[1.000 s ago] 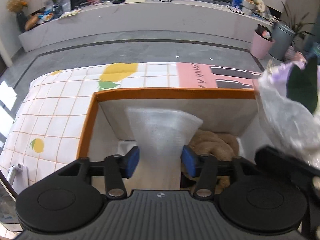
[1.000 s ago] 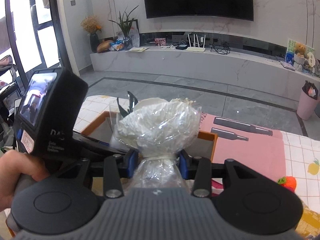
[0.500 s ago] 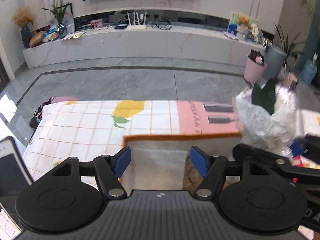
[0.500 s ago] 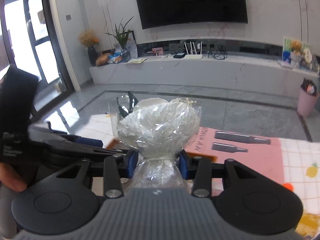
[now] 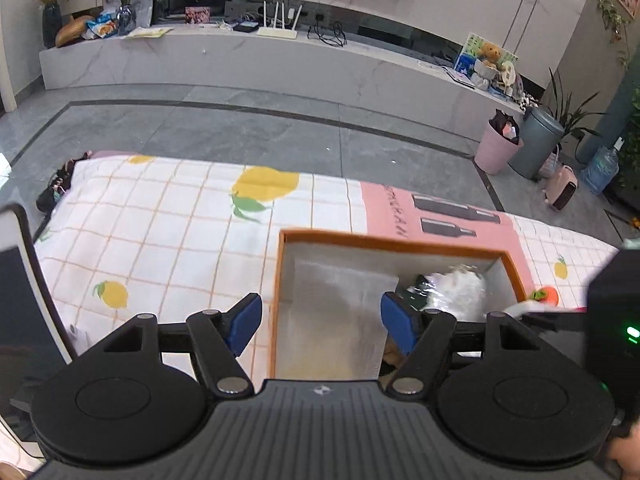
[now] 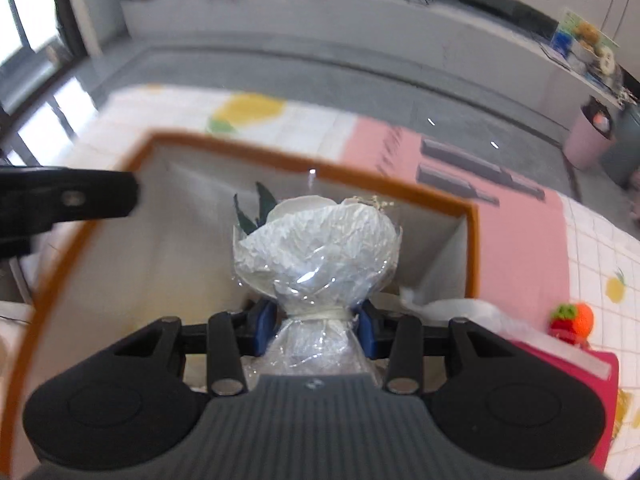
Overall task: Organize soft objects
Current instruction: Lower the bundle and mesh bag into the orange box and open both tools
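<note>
An orange-rimmed fabric storage box [image 5: 392, 243] stands on the checked lemon tablecloth; it also shows in the right wrist view [image 6: 304, 162]. My right gripper [image 6: 316, 326] is shut on a plastic-wrapped flower bundle [image 6: 316, 240] and holds it inside the box; the bundle also shows in the left wrist view [image 5: 456, 292]. My left gripper [image 5: 320, 320] is open and empty above the box's near left edge. A white bubble-wrap piece [image 5: 340, 312] stands in the box's left half. A brown plush [image 5: 394, 356] is mostly hidden behind my right finger.
A small orange knitted toy [image 6: 572, 320] lies on the cloth right of the box, next to a red flat item [image 6: 576, 360]. A pink mat [image 5: 440, 216] lies behind the box. A phone on a stand [image 5: 20, 300] is at the left edge.
My left gripper let go of the bubble wrap, opened and pulled back to the left. My right gripper tilted down and lowered the flower bundle into the box.
</note>
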`<state>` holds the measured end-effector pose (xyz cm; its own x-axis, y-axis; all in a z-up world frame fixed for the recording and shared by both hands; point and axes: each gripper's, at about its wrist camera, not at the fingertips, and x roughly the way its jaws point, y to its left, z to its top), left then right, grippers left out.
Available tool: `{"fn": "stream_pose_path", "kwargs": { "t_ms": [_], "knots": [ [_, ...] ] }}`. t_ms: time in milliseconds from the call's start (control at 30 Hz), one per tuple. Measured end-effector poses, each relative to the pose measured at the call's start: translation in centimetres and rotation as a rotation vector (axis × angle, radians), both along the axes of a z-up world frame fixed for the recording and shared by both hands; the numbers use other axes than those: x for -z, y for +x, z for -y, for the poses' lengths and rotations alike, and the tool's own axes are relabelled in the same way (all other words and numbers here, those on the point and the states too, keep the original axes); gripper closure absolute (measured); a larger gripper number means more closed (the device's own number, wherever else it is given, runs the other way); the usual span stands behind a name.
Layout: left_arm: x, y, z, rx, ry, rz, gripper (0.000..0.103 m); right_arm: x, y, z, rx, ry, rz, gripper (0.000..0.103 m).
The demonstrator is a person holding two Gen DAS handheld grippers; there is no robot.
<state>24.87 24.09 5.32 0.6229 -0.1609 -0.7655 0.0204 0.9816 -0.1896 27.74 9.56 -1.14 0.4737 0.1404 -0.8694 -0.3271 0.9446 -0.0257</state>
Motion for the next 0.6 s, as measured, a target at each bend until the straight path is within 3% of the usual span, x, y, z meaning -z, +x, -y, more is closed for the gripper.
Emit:
{"fn": "stream_pose_path", "kwargs": {
  "t_ms": [133,367,600],
  "knots": [
    [1.0,-0.5,0.1,0.021,-0.003,-0.013,0.023,0.9,1.1,-0.7,0.024,-0.086,-0.013,0.061],
    [1.7,-1.1,0.1,0.039,-0.009,-0.018,0.023,2.6,1.3,-1.1,0.022,-0.126,0.012,0.059],
    [1.2,-1.5,-0.1,0.045,-0.011,-0.015,0.023,1.7,0.3,-1.5,-0.023,-0.133,0.045,0.052]
  ]
}}
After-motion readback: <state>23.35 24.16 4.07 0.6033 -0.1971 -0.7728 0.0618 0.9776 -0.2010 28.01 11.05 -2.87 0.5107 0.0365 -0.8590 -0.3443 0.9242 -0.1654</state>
